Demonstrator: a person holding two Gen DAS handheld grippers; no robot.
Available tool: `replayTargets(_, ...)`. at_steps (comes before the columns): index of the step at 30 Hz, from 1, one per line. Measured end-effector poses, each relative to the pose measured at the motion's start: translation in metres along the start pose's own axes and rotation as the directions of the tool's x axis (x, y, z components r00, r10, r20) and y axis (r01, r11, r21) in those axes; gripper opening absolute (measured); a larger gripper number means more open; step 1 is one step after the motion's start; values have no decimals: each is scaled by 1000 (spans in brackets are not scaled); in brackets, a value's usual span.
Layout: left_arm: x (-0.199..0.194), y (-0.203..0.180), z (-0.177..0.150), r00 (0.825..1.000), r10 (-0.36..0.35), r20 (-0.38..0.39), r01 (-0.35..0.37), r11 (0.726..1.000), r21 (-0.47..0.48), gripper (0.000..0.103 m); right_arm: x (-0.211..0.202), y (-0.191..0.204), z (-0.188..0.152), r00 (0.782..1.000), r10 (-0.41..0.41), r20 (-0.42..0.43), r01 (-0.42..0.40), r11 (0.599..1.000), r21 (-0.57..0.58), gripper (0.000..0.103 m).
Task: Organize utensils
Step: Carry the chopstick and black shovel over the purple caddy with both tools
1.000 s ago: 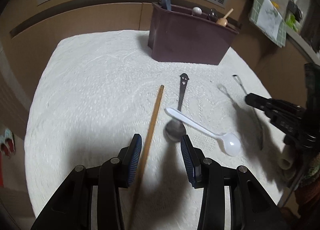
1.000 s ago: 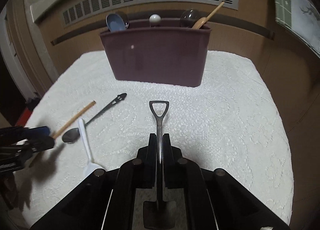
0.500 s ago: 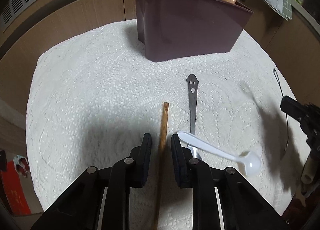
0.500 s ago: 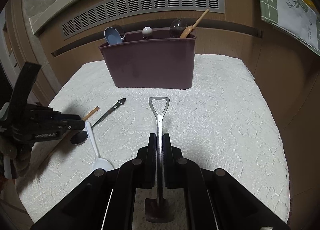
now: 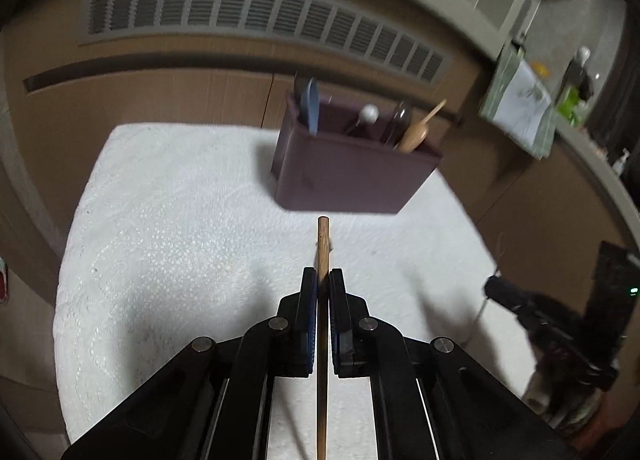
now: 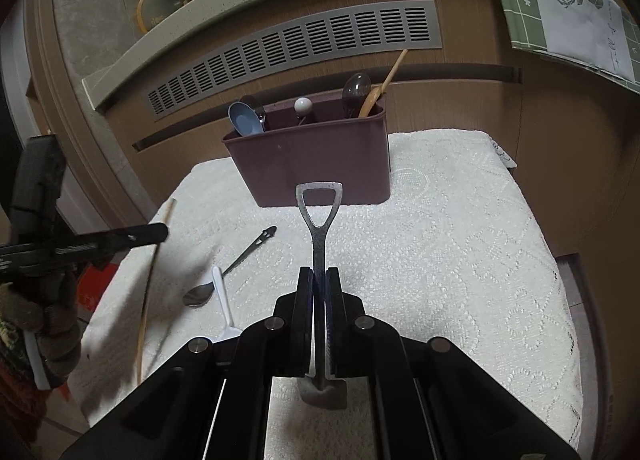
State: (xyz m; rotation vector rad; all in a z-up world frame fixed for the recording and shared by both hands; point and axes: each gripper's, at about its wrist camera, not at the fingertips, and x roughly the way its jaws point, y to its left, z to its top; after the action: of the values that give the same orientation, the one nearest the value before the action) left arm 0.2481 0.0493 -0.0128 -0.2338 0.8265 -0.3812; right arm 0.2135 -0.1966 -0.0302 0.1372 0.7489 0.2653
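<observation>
White lacy cloth (image 6: 460,260) covers the table, maroon plastic utensil caddy (image 6: 320,163) at the far end as the landmark. Nearest, the left gripper (image 5: 323,280) has just clamped tight on a thin wooden chopstick (image 5: 323,244), tip aimed at the caddy. Right gripper (image 6: 319,280) is pinched on a little metal shovel-shaped spoon (image 6: 319,219), handle toward the caddy. Left of that, closer than the caddy, a dark metal spoon (image 6: 236,264) and white plastic spoon (image 6: 222,300) lie crossed.
</observation>
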Motion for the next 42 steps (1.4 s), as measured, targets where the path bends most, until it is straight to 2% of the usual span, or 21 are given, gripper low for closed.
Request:
replayTargets(4,-25,-13,6,995,1,97,-2,1000,7,6,-8,2,5,1000,13,24,-13,1000,4,4)
replayTargets(10,-37,-19,14,985,6,175,-8,1000,9,6,-17,10,13,998,8,56,-6,1000,-26,2)
replayTargets(16,-43,-22,15,980,10,200,-13,1000,14,6,-19,13,19,997,5,76,-1,998,-57,1)
replayTargets(18,-43,-17,12,980,14,197,-14,1000,0,6,-13,10,19,999,-10,51,13,998,-63,2)
replayTargets(21,-42,-8,7,981,26,190,-22,999,-24,6,2,-5,11,999,-20,-47,18,999,-40,4)
replayTargets(24,-37,3,0,984,29,175,-19,998,-57,6,13,-24,-9,992,-55,-114,54,998,-10,9)
replayTargets(27,-30,12,-5,986,29,162,-14,996,-88,6,27,-45,-28,984,-13,-178,32,994,102,14)
replayTargets(29,-26,17,-8,988,24,152,-9,995,-104,6,35,-52,-32,983,4,-183,27,986,163,19)
replayTargets(33,-21,27,-11,990,29,141,-11,992,-127,6,61,-52,-20,983,-35,-180,75,974,214,23)
replayTargets(37,-21,41,-15,989,36,143,-13,988,-157,6,88,-35,-5,972,-129,-197,157,978,135,23)
replayTargets(39,-21,46,-16,989,31,143,-6,985,-172,6,96,-26,-3,966,-182,-185,199,977,76,29)
replayTargets(41,-22,50,-16,989,23,148,5,983,-181,6,98,-19,-4,968,-177,-178,188,981,43,44)
replayTargets(42,-22,51,-16,988,20,152,8,983,-182,6,99,-15,-4,966,-183,-182,189,982,15,45)
